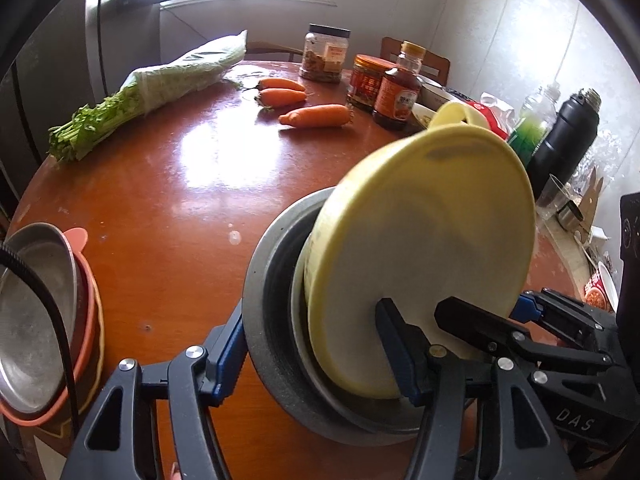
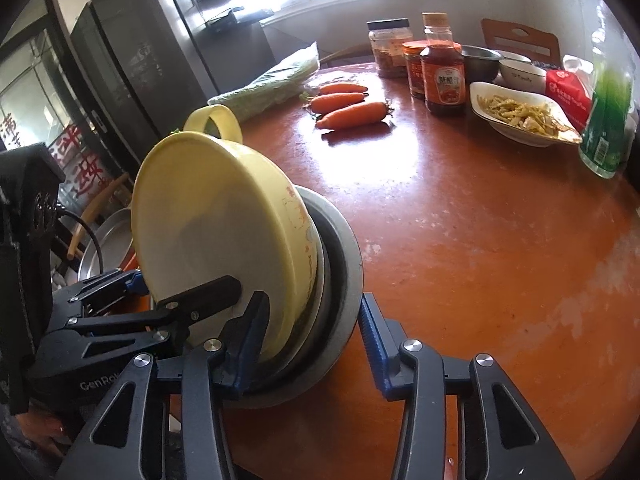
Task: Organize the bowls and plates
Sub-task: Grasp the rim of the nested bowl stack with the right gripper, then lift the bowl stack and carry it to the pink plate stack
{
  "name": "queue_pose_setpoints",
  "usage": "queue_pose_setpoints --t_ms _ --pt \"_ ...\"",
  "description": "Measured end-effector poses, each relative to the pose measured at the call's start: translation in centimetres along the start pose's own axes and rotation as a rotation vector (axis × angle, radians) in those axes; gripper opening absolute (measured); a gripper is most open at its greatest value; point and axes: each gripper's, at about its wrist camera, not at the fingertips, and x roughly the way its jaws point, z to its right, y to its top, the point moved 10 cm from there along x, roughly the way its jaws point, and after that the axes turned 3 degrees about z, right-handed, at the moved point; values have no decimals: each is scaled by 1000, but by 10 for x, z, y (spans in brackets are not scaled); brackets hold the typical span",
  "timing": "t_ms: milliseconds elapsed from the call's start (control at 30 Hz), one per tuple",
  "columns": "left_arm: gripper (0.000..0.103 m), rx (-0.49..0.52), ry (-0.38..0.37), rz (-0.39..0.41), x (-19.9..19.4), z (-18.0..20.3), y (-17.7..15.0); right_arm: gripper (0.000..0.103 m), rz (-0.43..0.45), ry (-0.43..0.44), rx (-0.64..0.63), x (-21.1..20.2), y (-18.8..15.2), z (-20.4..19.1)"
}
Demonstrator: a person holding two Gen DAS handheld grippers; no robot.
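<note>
The left gripper and right gripper both spread their fingers wide, angled toward each other. Each seems to straddle something, though actual contact is unclear.

A round reddish-brown table carries everything. A bagged bunch of celery lies at its far left, three carrots just beside it. Behind them stand two jars and a sauce bottle. A dish of food, a green bottle and perhaps a steel bowl sit to the right. Stacked plates rest at the near left edge.
</note>
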Motion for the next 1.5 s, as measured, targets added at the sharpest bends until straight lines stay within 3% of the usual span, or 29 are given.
queue_pose_setpoints --t_ms 300,500,867,1133,1500 --pt "62 -37 9 -3 0 -20 -3 43 -22 68 54 15 3 -8" --pt "61 -43 20 -3 0 -25 -4 42 -15 56 68 15 8 -12" --pt "59 -68 41 62 -30 -45 25 39 26 96 45 6 42 -38" --pt "59 -136 92 122 -69 -94 37 39 41 153 -44 14 72 -98" --pt "59 -211 206 167 -116 -182 36 39 9 254 -143 52 88 -190"
